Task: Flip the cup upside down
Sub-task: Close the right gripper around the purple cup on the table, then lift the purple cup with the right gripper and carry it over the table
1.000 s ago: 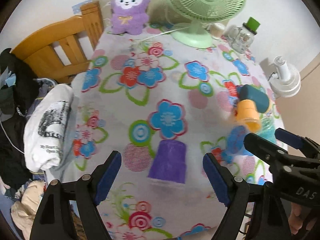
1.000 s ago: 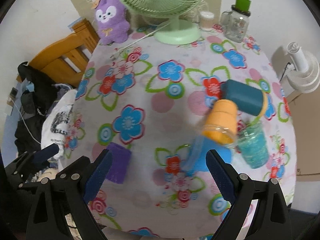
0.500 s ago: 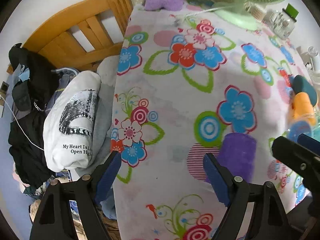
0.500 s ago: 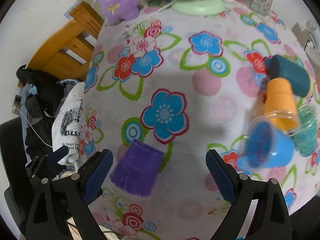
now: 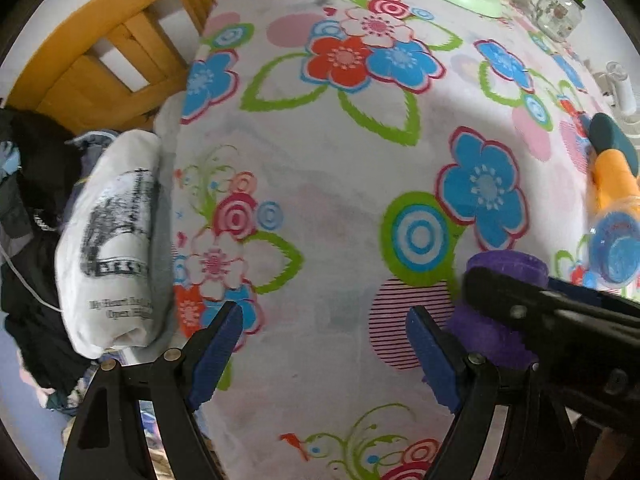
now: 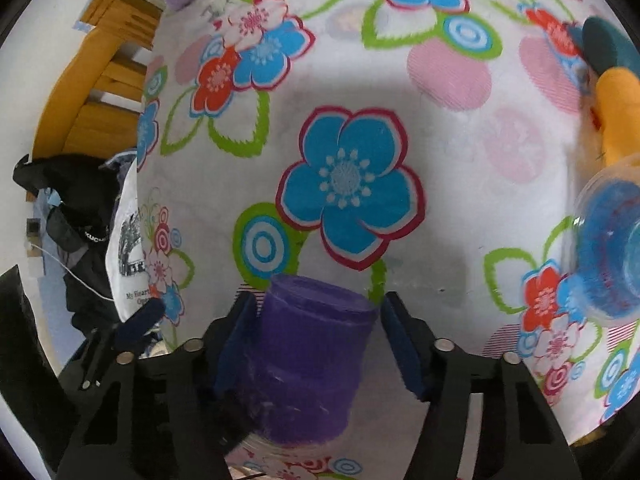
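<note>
Right gripper (image 6: 316,340) advanced, straddling purple cup (image 6: 308,360) near table edge.

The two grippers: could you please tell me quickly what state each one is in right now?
Left gripper: open, holding nothing.
Right gripper: open around the fuzzy purple cup; its left pad touches the cup, its right pad stands clear, so no grip yet.

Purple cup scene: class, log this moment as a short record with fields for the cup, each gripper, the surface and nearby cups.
cup: purple cup, closed end up, standing between the right gripper's pads
right gripper: open around the cup; right pad apart from it, left pad contact unclear
left gripper: open, holding nothing, left of the cup
surface: floral tablecloth
nearby: orange cup, blue cup, teal cup, to the right
</note>
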The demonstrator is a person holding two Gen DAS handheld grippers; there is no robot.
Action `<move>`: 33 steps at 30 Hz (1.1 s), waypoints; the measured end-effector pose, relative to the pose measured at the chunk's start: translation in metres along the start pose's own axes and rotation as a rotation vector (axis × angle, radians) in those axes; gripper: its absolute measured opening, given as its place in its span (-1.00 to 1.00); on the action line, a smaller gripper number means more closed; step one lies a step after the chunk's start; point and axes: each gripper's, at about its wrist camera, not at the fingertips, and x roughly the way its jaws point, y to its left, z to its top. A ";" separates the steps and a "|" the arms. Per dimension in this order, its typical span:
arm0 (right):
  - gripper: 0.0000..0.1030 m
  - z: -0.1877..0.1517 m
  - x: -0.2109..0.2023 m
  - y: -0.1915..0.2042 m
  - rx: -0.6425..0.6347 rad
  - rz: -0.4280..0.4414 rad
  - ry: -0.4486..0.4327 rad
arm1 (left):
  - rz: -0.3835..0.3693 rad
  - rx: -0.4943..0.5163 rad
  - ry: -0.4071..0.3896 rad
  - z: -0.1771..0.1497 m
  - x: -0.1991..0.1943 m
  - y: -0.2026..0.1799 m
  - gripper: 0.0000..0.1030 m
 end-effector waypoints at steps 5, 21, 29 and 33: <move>0.12 -0.001 -0.003 0.004 -0.032 -0.010 -0.031 | -0.010 0.011 0.001 0.002 0.001 -0.007 0.66; 0.11 -0.017 -0.086 0.005 -0.244 -0.122 -0.288 | -0.071 -0.014 -0.098 0.005 -0.058 -0.030 0.65; 0.11 -0.044 -0.140 0.006 -0.360 -0.111 -0.433 | -0.078 -0.035 -0.184 -0.012 -0.103 -0.035 0.66; 0.11 -0.059 -0.158 0.005 -0.411 -0.107 -0.495 | -0.085 -0.029 -0.219 -0.022 -0.118 -0.041 0.66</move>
